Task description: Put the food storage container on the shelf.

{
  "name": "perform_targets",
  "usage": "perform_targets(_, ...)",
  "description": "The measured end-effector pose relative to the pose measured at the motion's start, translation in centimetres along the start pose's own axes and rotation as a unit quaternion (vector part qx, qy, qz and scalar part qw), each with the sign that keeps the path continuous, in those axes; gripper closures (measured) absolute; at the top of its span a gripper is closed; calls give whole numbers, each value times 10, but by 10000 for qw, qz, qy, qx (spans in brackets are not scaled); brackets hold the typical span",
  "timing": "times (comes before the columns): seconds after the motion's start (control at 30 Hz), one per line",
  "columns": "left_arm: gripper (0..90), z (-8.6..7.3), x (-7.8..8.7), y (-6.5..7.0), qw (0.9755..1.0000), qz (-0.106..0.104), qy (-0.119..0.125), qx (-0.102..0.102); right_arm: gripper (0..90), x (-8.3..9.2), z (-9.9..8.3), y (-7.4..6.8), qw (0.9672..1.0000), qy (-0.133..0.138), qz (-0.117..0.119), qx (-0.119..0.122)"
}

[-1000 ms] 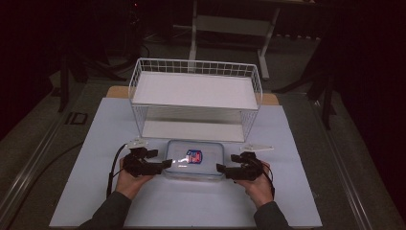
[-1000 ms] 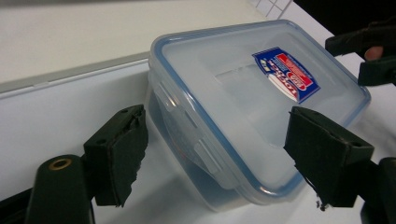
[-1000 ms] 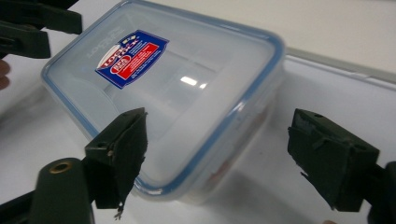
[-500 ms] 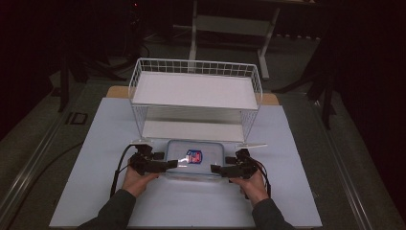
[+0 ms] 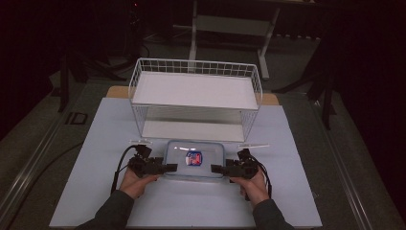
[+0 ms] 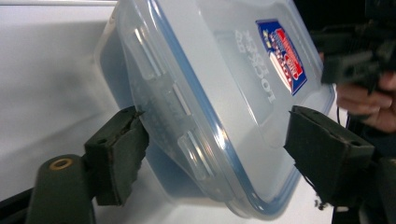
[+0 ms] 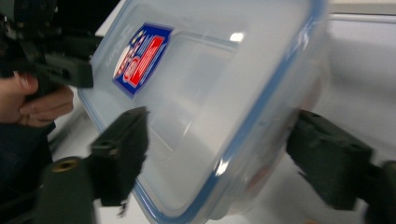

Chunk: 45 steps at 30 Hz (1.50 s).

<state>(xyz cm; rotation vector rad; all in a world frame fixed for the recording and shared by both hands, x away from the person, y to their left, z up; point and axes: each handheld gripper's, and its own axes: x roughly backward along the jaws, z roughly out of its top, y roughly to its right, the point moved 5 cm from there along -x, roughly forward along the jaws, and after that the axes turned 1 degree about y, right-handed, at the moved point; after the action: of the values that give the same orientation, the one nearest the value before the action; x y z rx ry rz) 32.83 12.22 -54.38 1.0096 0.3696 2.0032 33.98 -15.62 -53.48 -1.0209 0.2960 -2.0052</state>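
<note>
Container (image 5: 194, 158) before wire rack (image 5: 195, 98)

You are working in what looks like a lab or recording studio rather than a home: dark surroundings close in around one lit table (image 5: 86, 158) covered in a plain white sheet. Behind it stand bare metal stands (image 5: 225, 28) on a grey floor, and the only furnishing is a white wire rack (image 5: 196, 98).

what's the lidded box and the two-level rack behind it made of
Lidded box: looks like clear, glossy plastic, see-through with highlights, blue seal line under the lid. Rack: probably white-coated metal wire, thin grid walls; its flat white shelves look matte, material unclear.
</note>
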Motion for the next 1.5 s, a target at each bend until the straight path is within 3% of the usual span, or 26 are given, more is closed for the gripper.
perform_targets(0.1,266,-3,5,4,9999,20,-47,-122,323,7,-2,-1,9999,100,43,-19)
perform_targets(0.2,362,-6,15,5,9999,-86,98,37,396,14,-4,-4,9998,184,107,24)
perform_targets(0.37,400,-10,19,10,9999,-5,109,-76,447,20,-8,-8,9995,269,136,57)
perform_targets(0.53,460,-16,26,14,9998,-87,176,-65,505,27,-15,-12,9990,379,245,42)
perform_targets(0.7,489,-19,29,15,9997,-122,205,-99,511,30,-19,-16,9987,448,212,124)
perform_targets(1.5,487,-16,36,22,9982,100,448,-394,518,31,-20,-22,9978,467,139,454)
